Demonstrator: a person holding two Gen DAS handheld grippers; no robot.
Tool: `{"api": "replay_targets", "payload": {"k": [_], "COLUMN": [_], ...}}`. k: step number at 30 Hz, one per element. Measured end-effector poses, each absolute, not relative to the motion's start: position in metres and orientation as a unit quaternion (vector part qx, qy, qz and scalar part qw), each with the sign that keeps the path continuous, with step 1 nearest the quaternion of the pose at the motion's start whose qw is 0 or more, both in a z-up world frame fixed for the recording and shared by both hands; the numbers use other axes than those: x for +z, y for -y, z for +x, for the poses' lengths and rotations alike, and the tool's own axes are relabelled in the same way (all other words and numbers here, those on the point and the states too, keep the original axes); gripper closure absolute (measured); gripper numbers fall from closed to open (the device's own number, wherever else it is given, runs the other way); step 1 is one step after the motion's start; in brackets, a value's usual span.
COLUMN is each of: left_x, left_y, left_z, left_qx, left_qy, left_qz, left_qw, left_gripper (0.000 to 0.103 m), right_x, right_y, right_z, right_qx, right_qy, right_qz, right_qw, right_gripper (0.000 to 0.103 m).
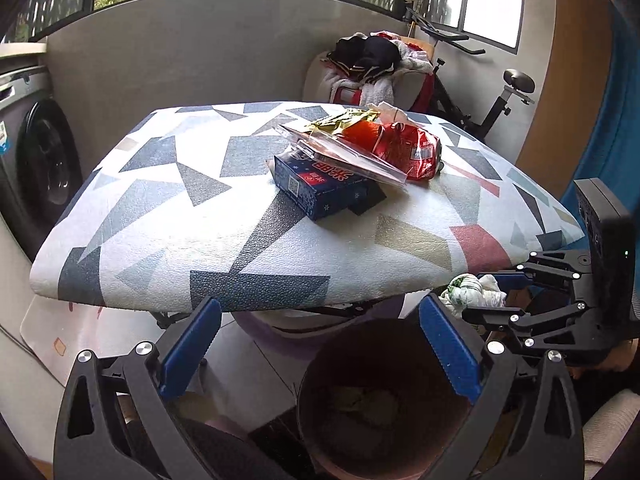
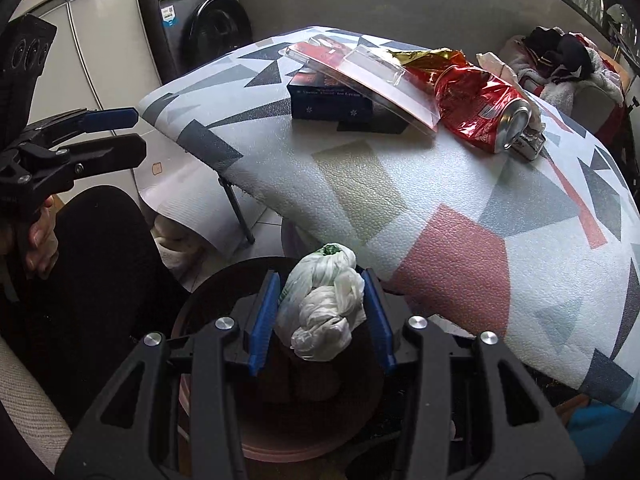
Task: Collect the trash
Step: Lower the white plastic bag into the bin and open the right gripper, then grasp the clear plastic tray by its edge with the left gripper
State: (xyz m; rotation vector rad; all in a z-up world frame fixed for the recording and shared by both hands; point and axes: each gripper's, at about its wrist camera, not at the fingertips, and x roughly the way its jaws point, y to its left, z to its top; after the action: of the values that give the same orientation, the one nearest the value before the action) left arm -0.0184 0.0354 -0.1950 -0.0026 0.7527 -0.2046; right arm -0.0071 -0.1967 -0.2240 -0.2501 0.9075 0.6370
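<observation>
My right gripper (image 2: 320,312) is shut on a crumpled white plastic bag (image 2: 324,312) and holds it over the round brown trash bin (image 2: 208,312); the bag also shows in the left wrist view (image 1: 472,292). My left gripper (image 1: 316,344) is open and empty, above the bin (image 1: 320,364), near the table's front edge. On the patterned table (image 1: 240,248) lie a blue box (image 1: 320,192), a clear plastic package (image 1: 348,152), a crushed red can (image 1: 408,152) and a gold wrapper (image 1: 344,120). They show in the right wrist view too: box (image 2: 332,100), can (image 2: 488,116).
A washing machine (image 1: 36,168) stands at the left wall. A chair heaped with clothes (image 1: 372,68) and an exercise bike (image 1: 492,100) stand behind the table. The table's folding legs (image 2: 236,208) are near the bin. A person's dark-clothed leg (image 2: 92,280) is at the left.
</observation>
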Motion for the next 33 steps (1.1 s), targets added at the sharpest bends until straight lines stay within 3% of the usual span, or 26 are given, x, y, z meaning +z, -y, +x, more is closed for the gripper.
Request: {"api": "replay_targets", "payload": {"k": [4, 9, 11, 33], "left_x": [-0.196, -0.198, -0.198, -0.203], "left_y": [-0.039, -0.041, -0.041, -0.045], "left_z": [-0.017, -0.016, -0.015, -0.011], "left_qx": [-0.096, -0.091, -0.091, -0.081], "left_qy": [-0.371, -0.376, -0.376, -0.389], "left_qz": [-0.009, -0.012, -0.012, -0.02], "left_qw": [0.924, 0.922, 0.922, 0.918], "left_gripper": [0.006, 0.006, 0.006, 0.006], "right_x": [-0.225, -0.224, -0.222, -0.222], "right_y": [0.198, 0.203, 0.207, 0.224], "right_z": [-0.005, -0.001, 0.001, 0.013], "right_qx": [0.292, 0.265, 0.257, 0.228], "right_qy": [-0.431, -0.426, -0.422, -0.429], "right_qz": [-0.115, -0.111, -0.105, -0.065], "right_qw": [0.846, 0.858, 0.863, 0.872], "right_gripper": [0.055, 0.013, 0.007, 0.006]}}
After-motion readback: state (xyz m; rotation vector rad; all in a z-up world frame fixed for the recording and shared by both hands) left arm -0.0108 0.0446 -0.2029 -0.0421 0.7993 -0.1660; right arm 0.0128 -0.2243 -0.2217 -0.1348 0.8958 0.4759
